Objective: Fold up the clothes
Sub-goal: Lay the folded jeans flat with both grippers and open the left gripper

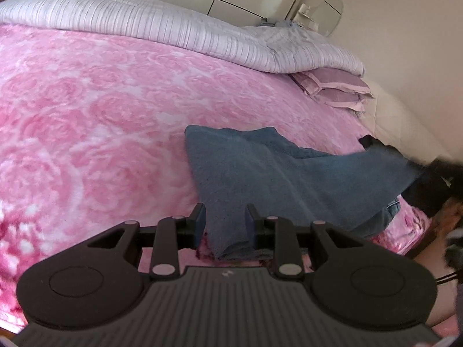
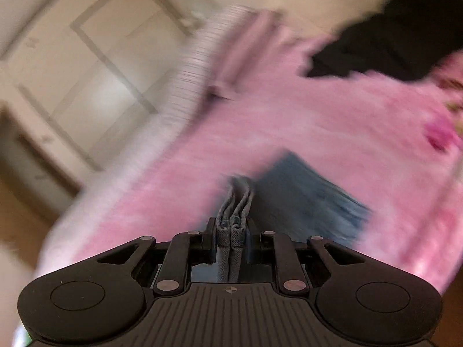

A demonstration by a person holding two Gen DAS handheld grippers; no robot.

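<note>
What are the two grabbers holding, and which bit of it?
Both hold the blue cloth. The left gripper pinches a bunched edge; the right gripper clamps its folded hems.

Left hand-held gripper (image 1: 225, 217) clamped on cloth; right hand-held gripper (image 2: 230, 231) likewise

Soft daylight, fisheye warp, right view motion-blurred

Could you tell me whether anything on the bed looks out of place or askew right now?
Only the blue garment: it lies rumpled and slanted on the pink blanket, stretched between the left tongs and right tongs. A black garment lies loose nearby. Nothing looks damaged.
</note>
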